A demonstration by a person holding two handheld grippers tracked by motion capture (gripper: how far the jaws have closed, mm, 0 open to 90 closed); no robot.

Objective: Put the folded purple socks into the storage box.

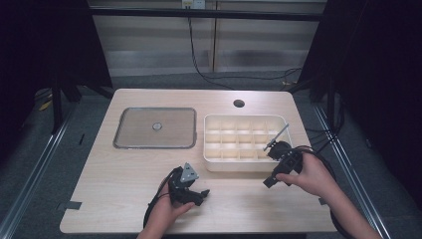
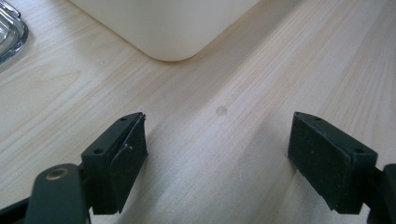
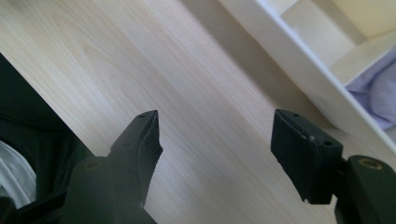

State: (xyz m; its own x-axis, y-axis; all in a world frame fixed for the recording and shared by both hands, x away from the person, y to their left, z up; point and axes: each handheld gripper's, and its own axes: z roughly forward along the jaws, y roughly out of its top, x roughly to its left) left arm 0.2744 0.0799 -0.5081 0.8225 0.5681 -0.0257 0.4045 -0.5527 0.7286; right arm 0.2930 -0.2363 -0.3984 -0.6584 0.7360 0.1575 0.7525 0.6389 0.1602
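My left gripper (image 1: 199, 194) rests low over the wooden table near its front edge, just in front of the white divided box (image 1: 244, 142). In the left gripper view its jaws (image 2: 219, 130) stand wide open over bare wood, with the box's rounded corner (image 2: 168, 28) ahead. My right gripper (image 1: 271, 180) is held at the box's front right corner. It is tilted toward the table's front and open (image 3: 217, 126), with nothing between the fingers. The box wall (image 3: 299, 60) runs along the upper right of the right gripper view. Something pale lilac (image 3: 378, 88) lies in one compartment.
A clear flat lid with a round knob (image 1: 154, 128) lies left of the box; its rim (image 2: 9, 32) appears in the left gripper view. A cable hole (image 1: 239, 103) sits at the table's back. The table's front edge (image 3: 56, 112) is close to the right gripper.
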